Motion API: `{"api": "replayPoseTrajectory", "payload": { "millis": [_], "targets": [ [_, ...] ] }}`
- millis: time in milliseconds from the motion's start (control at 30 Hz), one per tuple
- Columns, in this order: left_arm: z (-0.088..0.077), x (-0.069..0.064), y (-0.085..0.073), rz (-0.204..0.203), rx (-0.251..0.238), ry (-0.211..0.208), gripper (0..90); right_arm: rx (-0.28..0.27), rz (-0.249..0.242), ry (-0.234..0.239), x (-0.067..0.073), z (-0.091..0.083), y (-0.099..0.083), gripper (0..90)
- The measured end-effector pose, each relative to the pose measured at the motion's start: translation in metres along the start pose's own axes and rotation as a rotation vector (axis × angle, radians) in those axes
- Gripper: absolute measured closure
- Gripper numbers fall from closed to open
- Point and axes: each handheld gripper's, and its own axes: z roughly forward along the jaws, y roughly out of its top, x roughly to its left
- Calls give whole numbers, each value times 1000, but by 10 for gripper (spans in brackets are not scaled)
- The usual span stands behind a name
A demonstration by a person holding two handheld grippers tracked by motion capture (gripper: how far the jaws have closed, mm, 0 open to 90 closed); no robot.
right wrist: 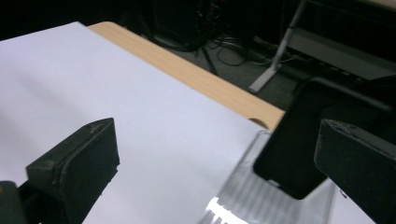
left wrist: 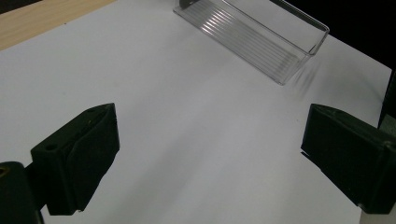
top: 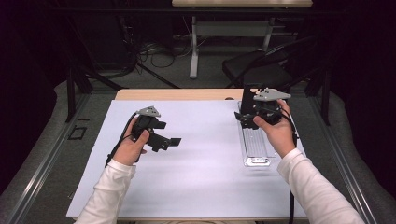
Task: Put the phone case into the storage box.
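Two grippers are in your hands over a white sheet (top: 196, 163) that covers most of a wooden table (top: 177, 94). Your left hand (top: 128, 147) holds the left gripper (top: 170, 141) above the left part of the sheet, pointing right toward the middle. Its jaws stand wide apart with nothing between them; in the left gripper view only bare sheet lies in the gap, and a clear tray (left wrist: 261, 35) sits farther off near the sheet's edge.

On the right side of the sheet, that long, ribbed tray (top: 254, 142) lies with its length running away from you. Your right hand (top: 278, 133) holds the right gripper (top: 254, 112) over the tray's far end. In the right gripper view its jaws are also wide apart and grip nothing. A flat black object (right wrist: 299, 149) stands upright in the tray's far end, just beside the right-hand jaw; whether they touch is unclear. White sleeves cover both your forearms.
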Motion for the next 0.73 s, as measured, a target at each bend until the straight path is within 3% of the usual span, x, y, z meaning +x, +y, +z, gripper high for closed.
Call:
{"api": "replayPoseTrajectory", "payload": {
  "millis": [367, 733],
  "targets": [
    [-4, 1, 0, -6, -13, 7, 44, 4, 13, 144, 39, -3, -22, 0],
    [-5, 1, 0, -5, -20, 10, 44, -19, 69, 232, 66, -9, -48, 0]
  ]
}}
